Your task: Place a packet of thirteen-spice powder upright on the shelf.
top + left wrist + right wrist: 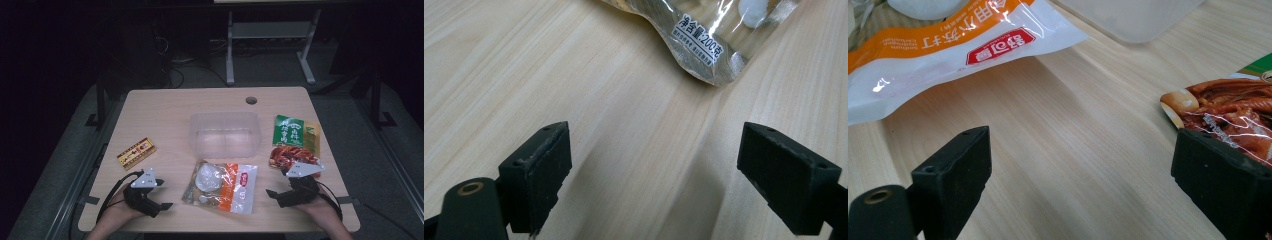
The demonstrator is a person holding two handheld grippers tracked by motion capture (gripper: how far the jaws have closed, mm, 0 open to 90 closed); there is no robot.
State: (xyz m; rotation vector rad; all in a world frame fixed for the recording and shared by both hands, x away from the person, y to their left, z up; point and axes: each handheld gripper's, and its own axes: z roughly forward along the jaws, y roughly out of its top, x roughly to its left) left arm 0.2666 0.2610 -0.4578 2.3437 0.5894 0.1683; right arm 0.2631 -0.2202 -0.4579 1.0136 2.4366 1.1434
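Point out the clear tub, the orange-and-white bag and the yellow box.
Clear tub (225,148): high view, near wall.
Orange-and-white bag (240,186): high view, white and orange printed part.
Yellow box (136,153): high view, middle of its top face.

The tool gapes between orange-white bag and red packet.
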